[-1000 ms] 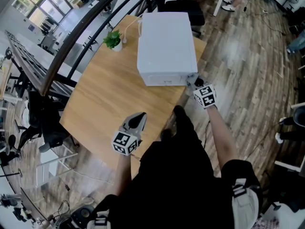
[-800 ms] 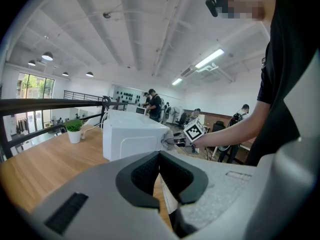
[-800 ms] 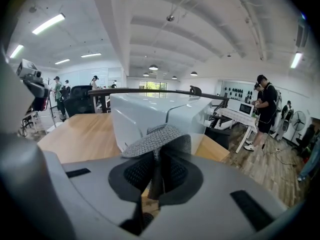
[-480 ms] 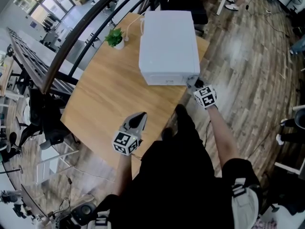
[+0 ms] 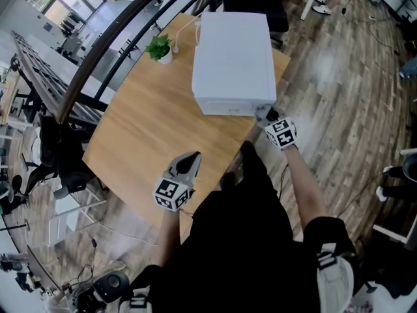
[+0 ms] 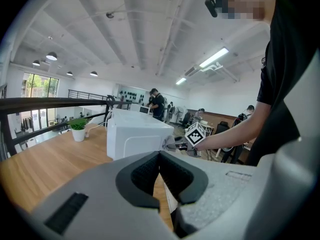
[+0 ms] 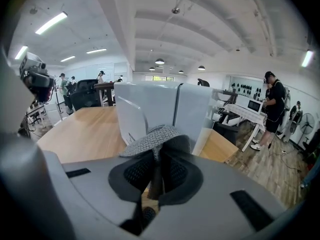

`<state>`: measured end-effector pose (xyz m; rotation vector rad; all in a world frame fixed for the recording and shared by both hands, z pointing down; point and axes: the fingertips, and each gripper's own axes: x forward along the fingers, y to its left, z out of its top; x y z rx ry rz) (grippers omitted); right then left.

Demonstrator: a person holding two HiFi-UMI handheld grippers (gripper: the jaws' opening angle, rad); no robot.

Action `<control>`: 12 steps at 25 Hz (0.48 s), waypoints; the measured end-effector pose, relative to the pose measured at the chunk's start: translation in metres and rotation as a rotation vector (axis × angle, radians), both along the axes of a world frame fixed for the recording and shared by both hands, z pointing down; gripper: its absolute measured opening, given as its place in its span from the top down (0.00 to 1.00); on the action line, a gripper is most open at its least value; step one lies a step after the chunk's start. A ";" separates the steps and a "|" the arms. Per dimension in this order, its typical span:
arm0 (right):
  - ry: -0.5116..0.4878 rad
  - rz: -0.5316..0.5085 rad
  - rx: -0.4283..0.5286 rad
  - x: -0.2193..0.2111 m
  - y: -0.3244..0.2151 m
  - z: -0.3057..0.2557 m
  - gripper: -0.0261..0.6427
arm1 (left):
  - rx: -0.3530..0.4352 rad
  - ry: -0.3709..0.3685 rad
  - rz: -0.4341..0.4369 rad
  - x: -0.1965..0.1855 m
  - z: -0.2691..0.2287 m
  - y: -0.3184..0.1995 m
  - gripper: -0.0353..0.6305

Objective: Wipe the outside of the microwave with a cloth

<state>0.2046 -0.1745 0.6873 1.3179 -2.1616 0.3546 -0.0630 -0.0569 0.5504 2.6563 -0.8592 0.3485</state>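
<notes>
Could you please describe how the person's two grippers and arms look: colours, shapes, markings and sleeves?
The left gripper and the right gripper each have a light grey, wedge-shaped body with dark ribbed pads inside the jaws. Each carries a white cube with black square markers on its faces. The person wears a black short-sleeved top, so the forearms are uncovered.

Your right gripper (image 5: 267, 117) holds a grey cloth (image 5: 261, 112) at the white microwave's (image 5: 233, 51) near right corner. Your left gripper (image 5: 190, 160) hangs over the wooden table's (image 5: 140, 135) near edge, well apart from it.
</notes>
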 end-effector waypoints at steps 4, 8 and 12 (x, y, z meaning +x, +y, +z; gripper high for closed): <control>0.013 -0.026 -0.015 -0.009 0.000 0.001 0.94 | -0.003 0.001 -0.004 0.000 0.003 -0.001 0.95; 0.012 -0.044 -0.018 -0.016 -0.001 0.004 0.94 | -0.006 0.000 -0.010 0.003 0.004 0.000 0.95; 0.005 -0.062 -0.023 -0.025 -0.003 0.006 0.94 | -0.001 0.000 -0.025 -0.002 0.004 0.000 0.95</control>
